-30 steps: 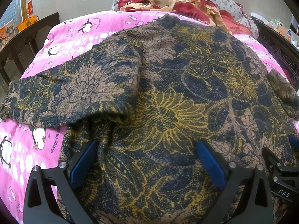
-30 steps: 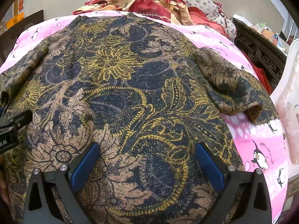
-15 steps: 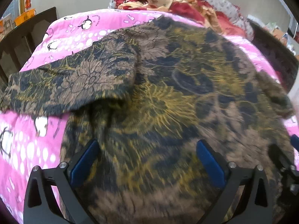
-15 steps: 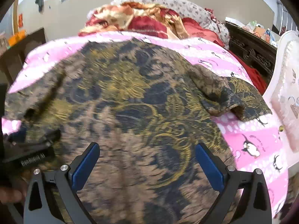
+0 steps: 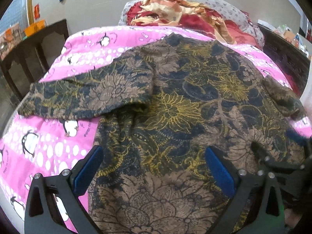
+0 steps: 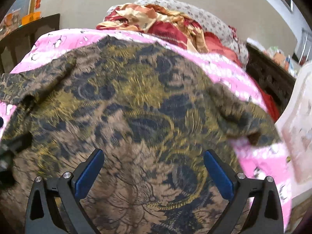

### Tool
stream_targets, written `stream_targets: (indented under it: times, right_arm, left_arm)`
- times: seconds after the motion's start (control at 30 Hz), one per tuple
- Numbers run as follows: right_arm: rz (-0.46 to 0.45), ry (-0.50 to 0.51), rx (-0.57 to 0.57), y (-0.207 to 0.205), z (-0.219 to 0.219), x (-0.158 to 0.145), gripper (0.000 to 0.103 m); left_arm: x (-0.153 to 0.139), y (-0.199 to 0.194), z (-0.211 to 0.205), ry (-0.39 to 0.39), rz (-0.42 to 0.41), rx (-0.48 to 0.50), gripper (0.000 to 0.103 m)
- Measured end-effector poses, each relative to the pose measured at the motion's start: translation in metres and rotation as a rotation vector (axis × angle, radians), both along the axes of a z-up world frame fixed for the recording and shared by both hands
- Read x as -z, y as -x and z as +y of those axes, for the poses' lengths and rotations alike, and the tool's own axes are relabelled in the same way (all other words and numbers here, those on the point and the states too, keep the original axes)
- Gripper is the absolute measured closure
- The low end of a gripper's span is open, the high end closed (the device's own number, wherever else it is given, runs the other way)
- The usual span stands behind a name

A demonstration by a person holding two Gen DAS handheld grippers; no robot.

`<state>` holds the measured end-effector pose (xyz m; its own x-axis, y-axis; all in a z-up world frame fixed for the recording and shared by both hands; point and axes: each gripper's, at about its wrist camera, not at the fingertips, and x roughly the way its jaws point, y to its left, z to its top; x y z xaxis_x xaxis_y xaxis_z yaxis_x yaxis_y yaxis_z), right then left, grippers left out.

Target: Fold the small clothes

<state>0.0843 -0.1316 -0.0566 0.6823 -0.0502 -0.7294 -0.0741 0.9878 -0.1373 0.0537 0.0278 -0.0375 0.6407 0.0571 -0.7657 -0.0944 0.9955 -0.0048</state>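
A dark blue, brown and yellow floral shirt (image 5: 175, 105) (image 6: 140, 101) lies spread flat on a pink penguin-print bedspread (image 5: 44, 148) (image 6: 263, 161). Its left sleeve (image 5: 85, 95) stretches out to the left, and its right sleeve (image 6: 241, 120) lies out to the right. My left gripper (image 5: 154, 167) is open above the shirt's lower left part, with nothing between its blue pads. My right gripper (image 6: 154, 167) is open above the lower right part, also holding nothing. The right gripper (image 5: 276, 161) shows at the right edge of the left wrist view.
A heap of red and cream clothes (image 5: 181, 17) (image 6: 156, 23) lies against a grey floral pillow (image 5: 224, 5) at the bed's far end. Dark wooden furniture (image 5: 29, 52) stands left of the bed, and a dark carved frame (image 6: 267, 74) runs along its right side.
Both grippers have pulled back and risen away from the shirt, so more of the bed and wall shows. They stay open. The shirt has not moved.
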Motion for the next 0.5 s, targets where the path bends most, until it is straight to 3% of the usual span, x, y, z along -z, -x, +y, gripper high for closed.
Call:
stream_targets:
  times: [0.07, 0.3, 0.4, 0.47, 0.5]
  right_arm:
    - [0.009, -0.051, 0.034, -0.001, -0.009, 0.003, 0.000]
    - [-0.004, 0.029, 0.056, -0.001, -0.001, 0.007, 0.000]
    - [0.002, 0.014, 0.054, -0.001, -0.003, 0.007, 0.000]
    - [0.007, -0.007, 0.054, -0.002, -0.006, 0.008, 0.000]
    - [0.010, -0.016, 0.054, -0.003, -0.007, 0.008, 0.000]
  left_arm:
    - [0.001, 0.000, -0.004, -0.009, -0.003, 0.019, 0.000]
    - [0.002, -0.004, -0.007, 0.038, 0.002, 0.052, 0.000]
    - [-0.004, -0.005, 0.010, 0.098, -0.019, 0.062, 0.000]
    - [-0.006, -0.007, 0.035, 0.147, -0.012, 0.014, 0.000]
    - [-0.005, -0.010, 0.056, 0.209, 0.009, -0.026, 0.000]
